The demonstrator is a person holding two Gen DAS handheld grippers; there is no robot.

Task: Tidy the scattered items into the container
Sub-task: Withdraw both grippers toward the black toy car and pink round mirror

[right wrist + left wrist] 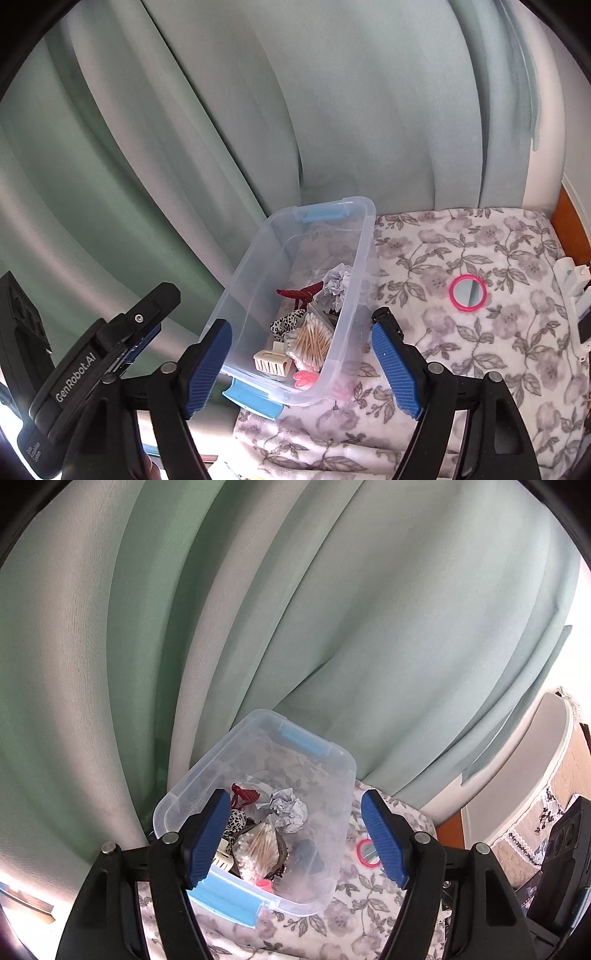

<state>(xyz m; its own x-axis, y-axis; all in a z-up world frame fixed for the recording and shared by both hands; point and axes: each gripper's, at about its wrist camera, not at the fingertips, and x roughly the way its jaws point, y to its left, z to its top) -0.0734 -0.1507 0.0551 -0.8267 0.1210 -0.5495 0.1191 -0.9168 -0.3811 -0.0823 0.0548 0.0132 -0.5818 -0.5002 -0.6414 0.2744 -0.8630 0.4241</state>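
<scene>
The left hand-held gripper [291, 834] is released: its blue pads stand wide apart with nothing pressed between them, and the box [334, 764] is seen through the gap at the lower centre of the frame. The right hand-held gripper [301, 360] is also released and empty, its pads standing on either side of the near end of the box in the lower centre of its view. In my judgement the task is almost done. Inside the clear box, which has blue latches, already lie a bag of swabs [312, 339], a cream clip [271, 362], a dark red clip [299, 293], a crumpled paper [288, 808], a spotted band [288, 321] and a small pink piece [304, 378] at the near wall. What I can see left outside is the mirror [468, 291], a small round one with a bright pink rim. It lies flat on the flowered cloth [498, 350], well apart from the box, in the right middle of the right wrist view. In the left wrist view it is partly hidden behind the right pad. The lid is not in view.
</scene>
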